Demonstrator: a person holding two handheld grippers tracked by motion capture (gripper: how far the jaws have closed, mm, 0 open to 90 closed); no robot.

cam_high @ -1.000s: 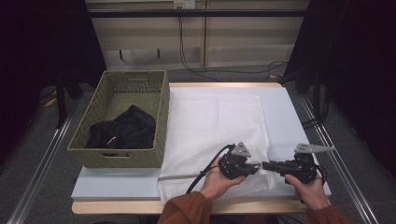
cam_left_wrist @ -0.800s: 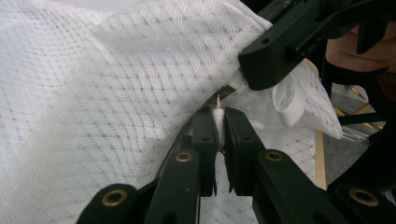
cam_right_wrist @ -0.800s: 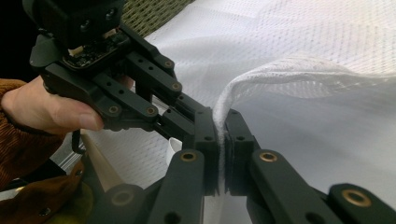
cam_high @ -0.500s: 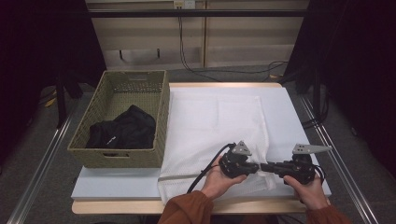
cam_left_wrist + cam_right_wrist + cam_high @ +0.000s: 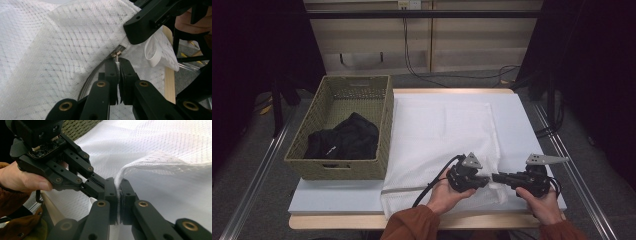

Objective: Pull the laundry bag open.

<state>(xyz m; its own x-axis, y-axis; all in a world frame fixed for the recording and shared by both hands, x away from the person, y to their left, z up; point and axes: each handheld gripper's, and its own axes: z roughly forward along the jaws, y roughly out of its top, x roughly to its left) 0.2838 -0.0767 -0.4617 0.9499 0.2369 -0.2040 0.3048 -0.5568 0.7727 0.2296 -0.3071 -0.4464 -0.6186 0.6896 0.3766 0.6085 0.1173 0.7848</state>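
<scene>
A white mesh bag [image 5: 447, 135] lies flat on the table, its zipper [image 5: 92, 75] running along the near edge. In the high view my left gripper [image 5: 485, 181] and right gripper [image 5: 497, 177] meet tip to tip at the bag's near right corner. My left gripper [image 5: 118, 66] is shut on a small white pull tab right at the metal zipper slider [image 5: 116, 53]. My right gripper [image 5: 119, 187] is shut on a raised fold of the mesh bag [image 5: 160, 160]. A white loop [image 5: 153, 51] hangs at that corner.
A woven olive basket [image 5: 382, 125] stands on the left side of the table, with a black garment [image 5: 344, 140] inside. The pale table top [image 5: 522, 125] shows to the right of the bag. Cables trail on the floor beyond the table.
</scene>
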